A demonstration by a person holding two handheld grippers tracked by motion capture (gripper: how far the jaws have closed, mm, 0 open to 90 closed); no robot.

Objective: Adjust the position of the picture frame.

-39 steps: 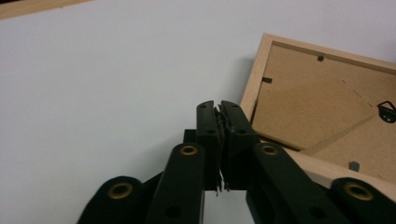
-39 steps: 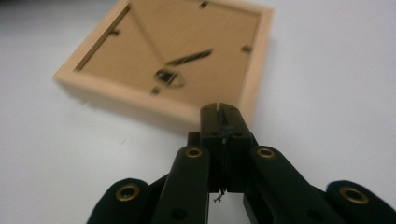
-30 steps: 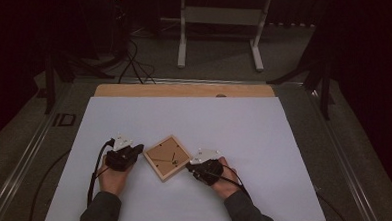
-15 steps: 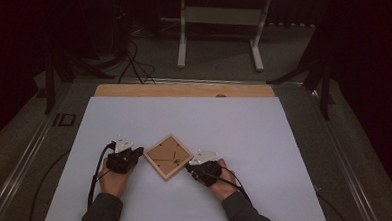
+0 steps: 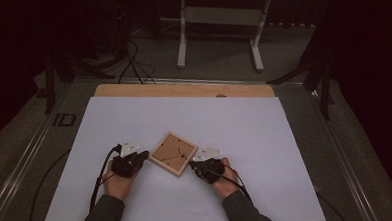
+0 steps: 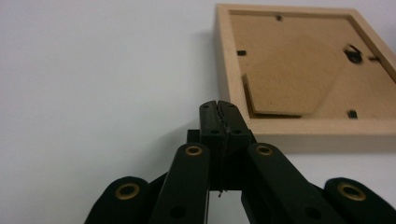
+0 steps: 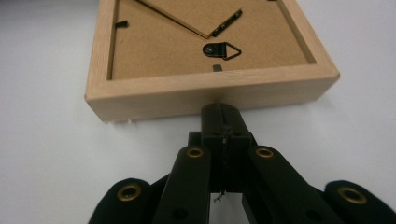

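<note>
A square wooden picture frame (image 5: 174, 153) lies face down on the white table top (image 5: 235, 134), its brown backing board and stand upward. My left gripper (image 5: 144, 155) sits just left of it, jaws shut and empty. In the left gripper view the frame (image 6: 299, 70) is ahead and to the right of the shut tips (image 6: 218, 106). My right gripper (image 5: 192, 165) is at the frame's near right side, jaws shut. In the right gripper view its tips (image 7: 219, 109) touch or almost touch the frame's wooden side (image 7: 210, 95), below a small metal hanger (image 7: 222, 49).
A wooden strip (image 5: 183, 89) runs along the table's far edge. Beyond it stand a white table base (image 5: 217, 19) and dark stands with cables on the floor (image 5: 126, 58). Each gripper trails a black cable (image 5: 99, 180) toward the person.
Both grippers have edged a little closer to the frame's sides. The frame has stayed where it was.
</note>
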